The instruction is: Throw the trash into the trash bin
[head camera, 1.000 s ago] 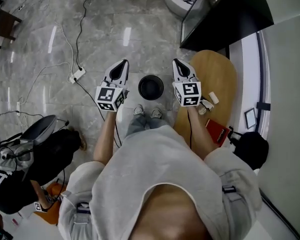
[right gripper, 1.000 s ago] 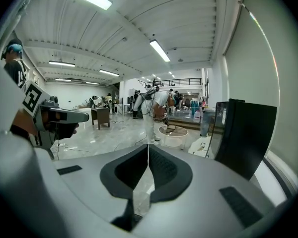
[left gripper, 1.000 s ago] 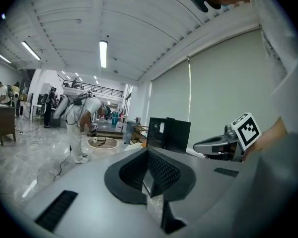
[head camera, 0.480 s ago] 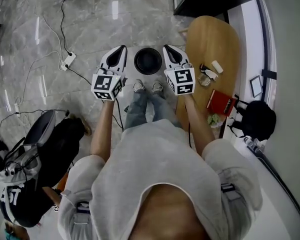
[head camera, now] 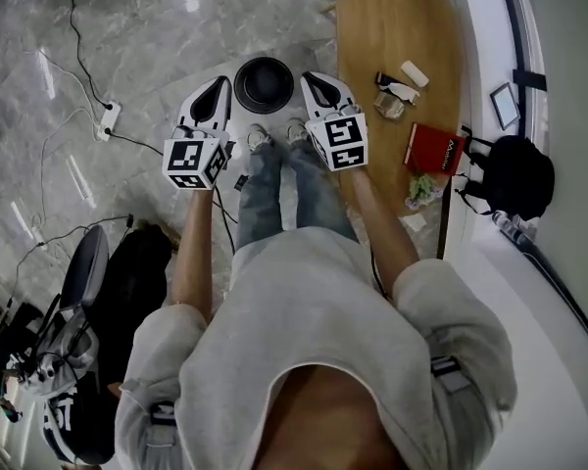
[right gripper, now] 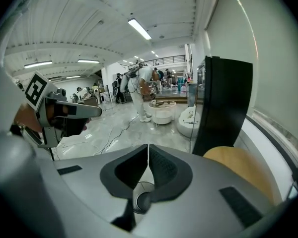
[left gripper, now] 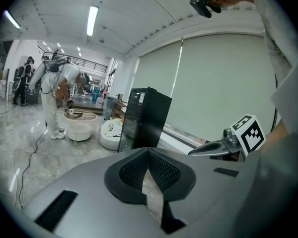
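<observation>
1. The left claw (head camera: pixel 220 86) is closed and empty. Its tips meet in a thin line, and it points forward and a little down.
2. The right claw (head camera: pixel 312 79) is closed and empty as well. In the right gripper view, part of the bin shows through the gap below its tips.
3. The bin (head camera: pixel 264 83) is black and round. It stands on the floor (head camera: pixel 127 27) between the two claws, just ahead of the person's shoes (head camera: pixel 259 137).
4. The worktop (head camera: pixel 392 8) is a wooden oval to the right of the right claw, with its left edge close to that claw.
5. The trash all lies on the worktop, and neither claw touches any of it:
   - A clear crumpled piece (head camera: pixel 392 96) is near the middle.
   - A small white piece (head camera: pixel 413 71) is just beyond it, toward the far end.
   - A green wad (head camera: pixel 421 189) is near the right edge, toward the near end.
   - A white scrap (head camera: pixel 412 221) is at the near end.
6. A red book (head camera: pixel 433 148) lies at the right edge, between the clear piece and the wad.
7. A black backpack (head camera: pixel 514 174) sits just past the worktop's right edge.
8. A power strip (head camera: pixel 105 120) with cables lies on the floor, well to the left of the left claw.
</observation>
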Tool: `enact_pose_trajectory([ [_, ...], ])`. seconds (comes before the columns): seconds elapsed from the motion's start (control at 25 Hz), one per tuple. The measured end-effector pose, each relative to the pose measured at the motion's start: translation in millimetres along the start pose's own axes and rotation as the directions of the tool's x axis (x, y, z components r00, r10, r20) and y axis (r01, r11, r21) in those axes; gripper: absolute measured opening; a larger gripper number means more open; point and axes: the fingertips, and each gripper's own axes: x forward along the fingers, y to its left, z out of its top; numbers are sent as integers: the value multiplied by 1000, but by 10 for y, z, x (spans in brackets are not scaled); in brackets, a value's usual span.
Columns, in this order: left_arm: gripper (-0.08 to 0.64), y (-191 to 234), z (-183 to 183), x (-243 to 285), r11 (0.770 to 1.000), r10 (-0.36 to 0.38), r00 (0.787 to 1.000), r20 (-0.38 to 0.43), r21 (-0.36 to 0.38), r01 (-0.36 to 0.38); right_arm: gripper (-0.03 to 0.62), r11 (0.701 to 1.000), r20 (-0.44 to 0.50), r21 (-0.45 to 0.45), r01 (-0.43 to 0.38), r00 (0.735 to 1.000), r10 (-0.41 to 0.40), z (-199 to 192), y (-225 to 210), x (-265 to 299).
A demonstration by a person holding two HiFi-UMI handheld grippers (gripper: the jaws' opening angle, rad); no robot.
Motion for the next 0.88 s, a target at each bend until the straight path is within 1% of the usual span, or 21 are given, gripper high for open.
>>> enact_pose_trajectory([
  [0.16,18,-339,-64,317,996,-85,996,-35,14,86,32,994,-38,63,88,996,-86,-310,-376,-232],
  [0.32,18,-706,-92,646,984,-173,983,-65,40,176,32,975,-84,126,185,981,-175,-668,-783,-494],
  [0.48,18,-1067,-180,905,961,-262,960,-101,66,269,32,941,-135,188,283,956,-261,-1069,-1110,-790],
  [0.6,18,-1266,-281,1054,945,-310,942,-133,69,320,32,910,-166,234,343,936,-310,-1323,-1267,-985],
  [0.76,18,-1502,-405,1207,924,-356,919,-169,81,373,32,878,-196,273,393,916,-349,-1594,-1394,-1197],
  [0.88,18,-1651,-493,1308,913,-380,906,-185,83,399,32,859,-217,296,418,905,-365,-1792,-1469,-1298],
])
